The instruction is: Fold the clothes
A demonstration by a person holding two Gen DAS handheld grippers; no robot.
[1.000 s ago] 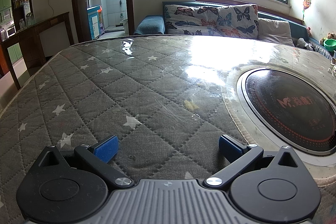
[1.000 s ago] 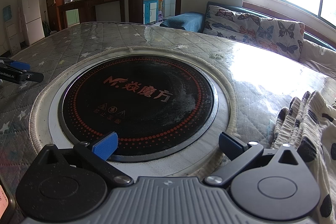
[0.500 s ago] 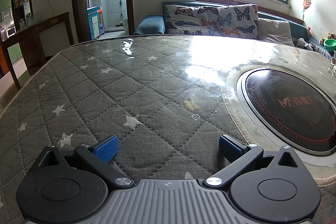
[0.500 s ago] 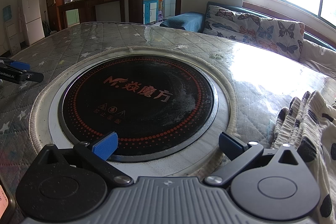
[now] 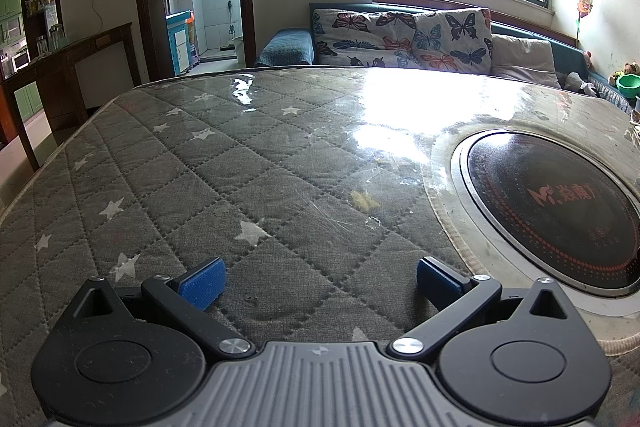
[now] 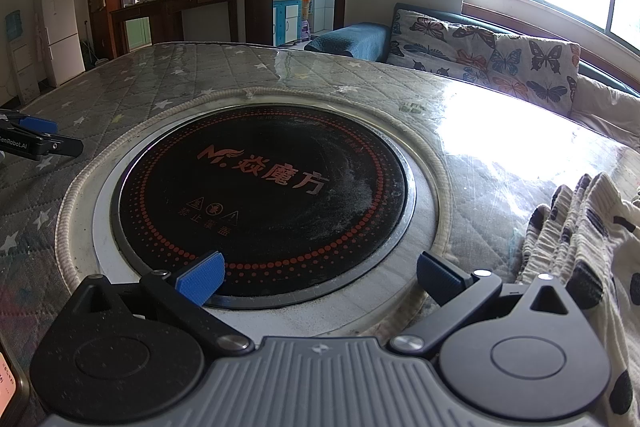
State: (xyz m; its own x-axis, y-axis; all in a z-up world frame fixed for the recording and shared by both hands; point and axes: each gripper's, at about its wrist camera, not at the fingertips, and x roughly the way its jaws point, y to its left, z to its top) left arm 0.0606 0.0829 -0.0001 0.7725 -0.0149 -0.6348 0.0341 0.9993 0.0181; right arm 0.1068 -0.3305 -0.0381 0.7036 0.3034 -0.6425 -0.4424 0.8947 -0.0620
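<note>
A cream garment with dark spots (image 6: 580, 235) lies crumpled on the table at the right edge of the right wrist view. My right gripper (image 6: 318, 277) is open and empty, low over the near rim of the black round cooktop (image 6: 264, 195), with the garment just to its right. My left gripper (image 5: 318, 283) is open and empty, low over the grey quilted star-pattern table cover (image 5: 224, 163). The left gripper also shows at the far left of the right wrist view (image 6: 36, 139). The garment is not seen in the left wrist view.
The cooktop (image 5: 560, 211) is set into the table, right of my left gripper. A clear glossy sheet covers the tabletop. A sofa with butterfly cushions (image 5: 400, 39) stands behind the table under the window. A dark wooden console (image 5: 68, 75) and a doorway are at the left.
</note>
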